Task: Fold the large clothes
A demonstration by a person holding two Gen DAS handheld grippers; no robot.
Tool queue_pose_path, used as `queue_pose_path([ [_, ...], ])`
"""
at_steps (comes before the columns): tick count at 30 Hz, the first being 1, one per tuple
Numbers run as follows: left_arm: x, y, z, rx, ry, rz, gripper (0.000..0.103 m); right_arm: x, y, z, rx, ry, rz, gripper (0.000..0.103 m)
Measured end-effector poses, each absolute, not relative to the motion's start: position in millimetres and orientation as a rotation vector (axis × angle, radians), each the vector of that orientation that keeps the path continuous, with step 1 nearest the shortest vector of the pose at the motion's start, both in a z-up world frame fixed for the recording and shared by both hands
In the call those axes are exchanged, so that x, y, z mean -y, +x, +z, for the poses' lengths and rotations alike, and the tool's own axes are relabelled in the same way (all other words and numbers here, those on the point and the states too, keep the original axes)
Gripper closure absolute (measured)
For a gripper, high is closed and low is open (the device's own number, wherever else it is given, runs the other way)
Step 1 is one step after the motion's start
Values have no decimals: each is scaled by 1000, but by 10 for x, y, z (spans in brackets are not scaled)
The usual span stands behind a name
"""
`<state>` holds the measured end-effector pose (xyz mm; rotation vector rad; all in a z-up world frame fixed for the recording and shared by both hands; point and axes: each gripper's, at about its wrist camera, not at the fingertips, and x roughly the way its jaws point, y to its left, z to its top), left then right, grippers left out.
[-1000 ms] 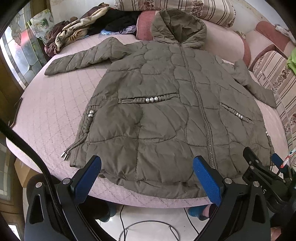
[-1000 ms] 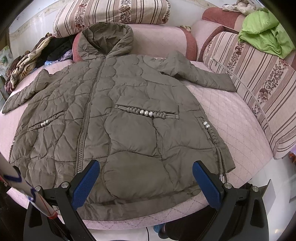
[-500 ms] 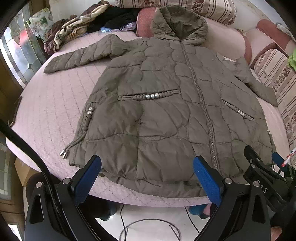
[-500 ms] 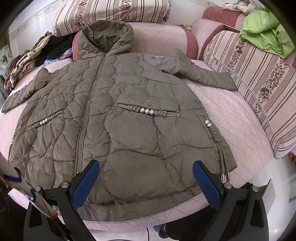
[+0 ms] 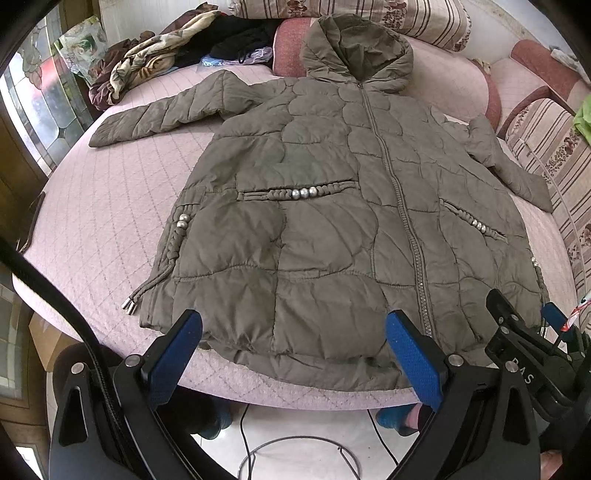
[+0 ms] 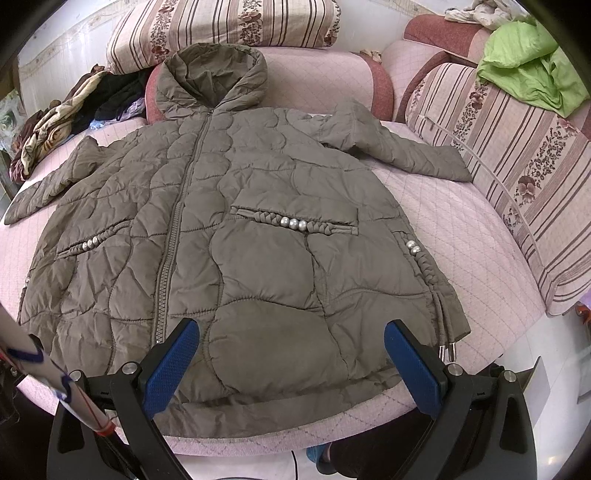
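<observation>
An olive quilted hooded coat (image 5: 325, 229) lies flat, front up and zipped, on a round pink quilted bed (image 5: 103, 221), both sleeves spread out. It also shows in the right wrist view (image 6: 258, 236). My left gripper (image 5: 295, 350) is open and empty, hovering just over the hem left of the zipper. My right gripper (image 6: 291, 354) is open and empty over the hem right of the zipper. The right gripper's body shows in the left wrist view (image 5: 532, 354) at the lower right.
Striped cushions (image 6: 229, 29) and a padded backrest (image 6: 517, 155) ring the bed's far and right sides. A heap of clothes (image 5: 177, 48) lies at the far left, green fabric (image 6: 528, 59) at the far right. White floor with a cable (image 5: 295, 450) is below the bed's near edge.
Both grippers have moved slightly forward and lower toward the coat's hem. The coat has not moved, and both jaws stay open.
</observation>
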<state>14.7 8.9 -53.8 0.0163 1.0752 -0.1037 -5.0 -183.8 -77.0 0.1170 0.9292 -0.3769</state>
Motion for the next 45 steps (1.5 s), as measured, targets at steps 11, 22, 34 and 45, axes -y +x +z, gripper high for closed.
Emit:
queue_pose_path([
  [11,-101,91,-501,-1063,44,-77,4,1855,-133,-709,-911,120,-384,1],
  [22,-535,289,-468,-1037,28,40,4,1888,-185,-692,-908,118,-396,1],
  [34,-1470,704,-499,-1034,-49,230,11,1718,-44,-726,-925,50,-373,1],
  [45,-2323,1647,-771,-1134,-169,324,53,1624,186,-769,-933,20,-361,1],
])
